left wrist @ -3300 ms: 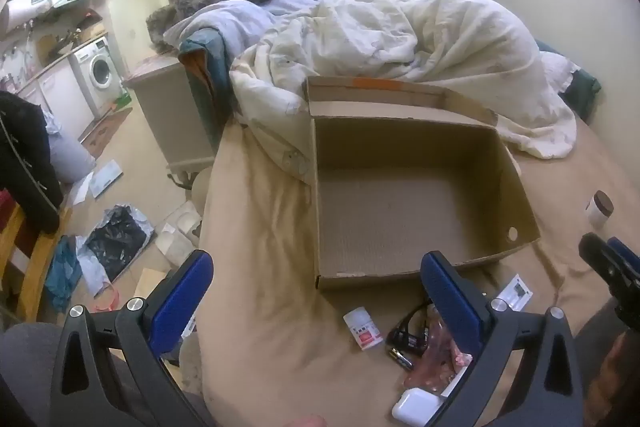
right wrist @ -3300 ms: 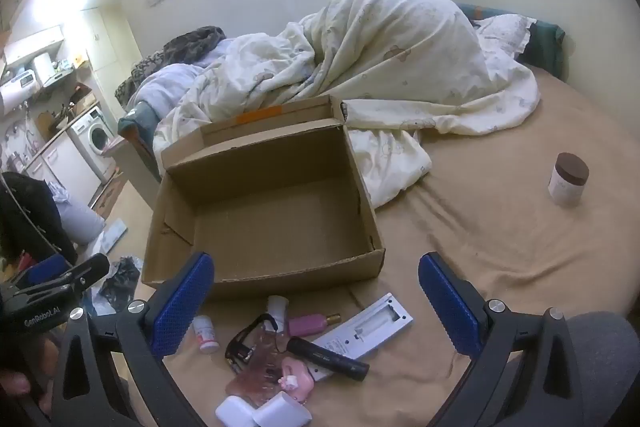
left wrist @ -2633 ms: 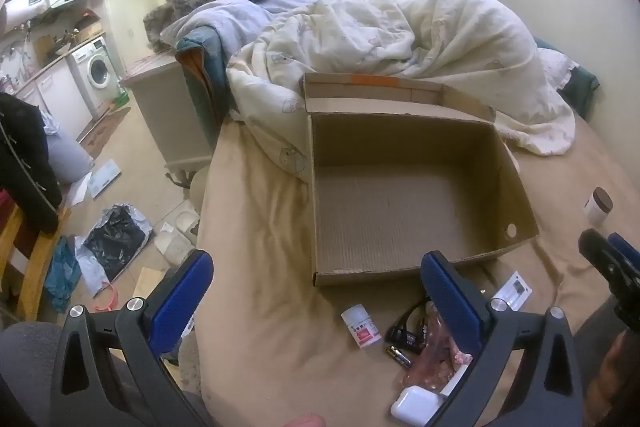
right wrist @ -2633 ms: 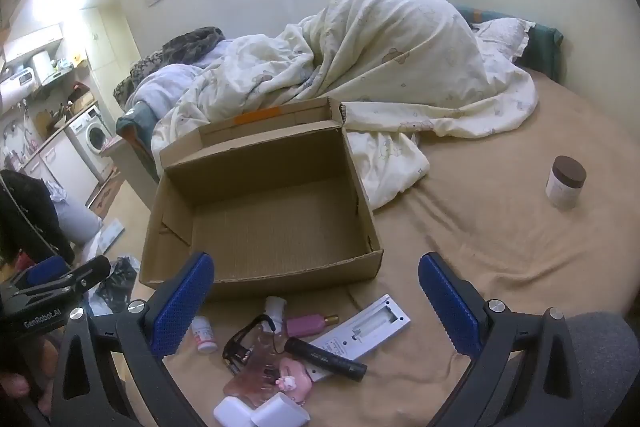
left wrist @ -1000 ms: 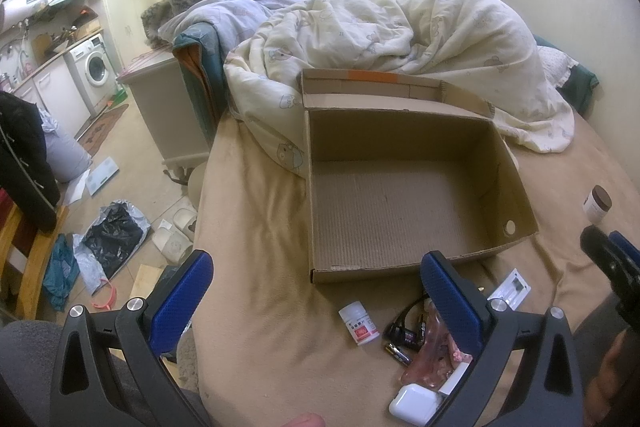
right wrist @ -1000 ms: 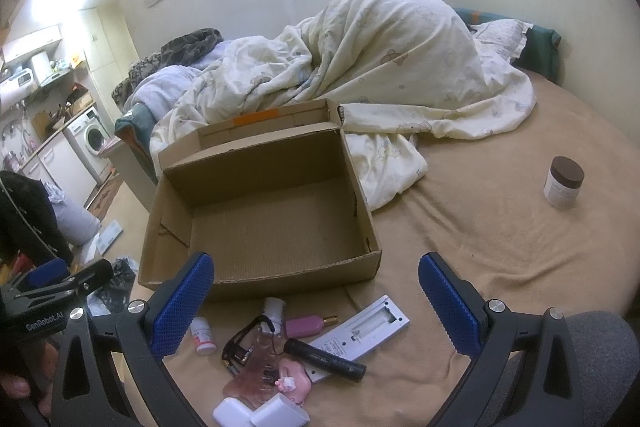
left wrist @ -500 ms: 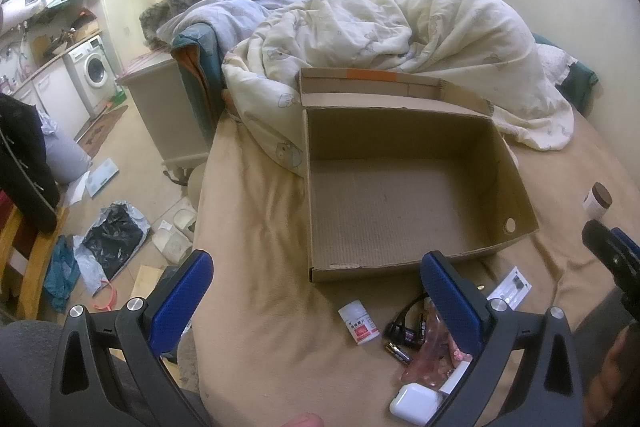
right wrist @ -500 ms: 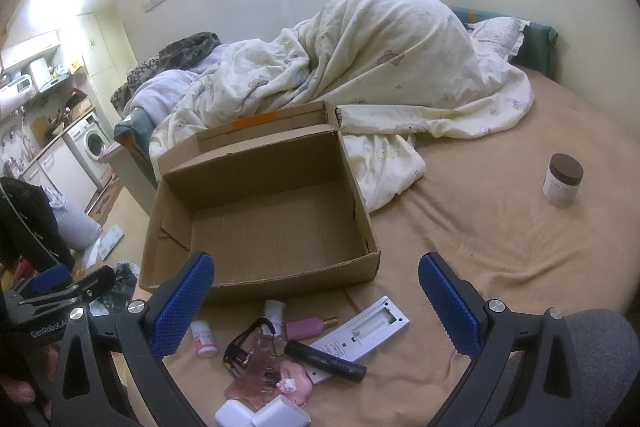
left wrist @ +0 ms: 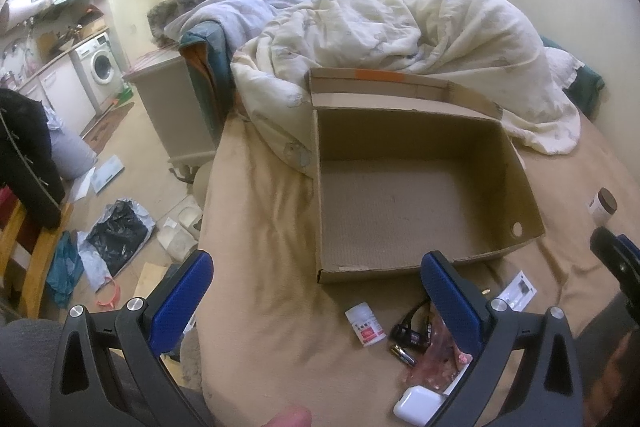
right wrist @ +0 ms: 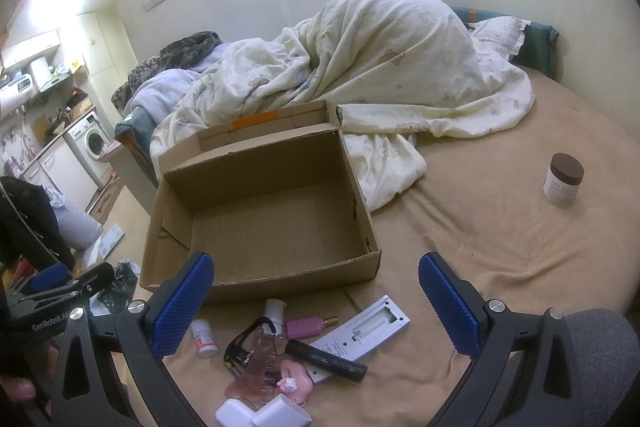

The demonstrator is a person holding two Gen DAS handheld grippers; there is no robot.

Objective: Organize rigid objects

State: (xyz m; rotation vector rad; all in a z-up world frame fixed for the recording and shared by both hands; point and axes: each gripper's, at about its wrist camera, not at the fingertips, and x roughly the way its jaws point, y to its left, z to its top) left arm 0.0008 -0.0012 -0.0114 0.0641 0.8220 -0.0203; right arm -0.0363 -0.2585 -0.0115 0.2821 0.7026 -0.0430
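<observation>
A: What changed since earlier?
B: Little. Left gripper (left wrist: 316,285) and right gripper (right wrist: 315,287) stay spread wide, empty. Cardboard box (right wrist: 256,283) still sits beyond both fingertips; small items (right wrist: 280,347) between the right jaws.

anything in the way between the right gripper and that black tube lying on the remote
Nothing visible blocks it. The right gripper is open, and the black tube lies exposed on top of the remote, just below the fingers, with the cardboard box behind it.
</observation>
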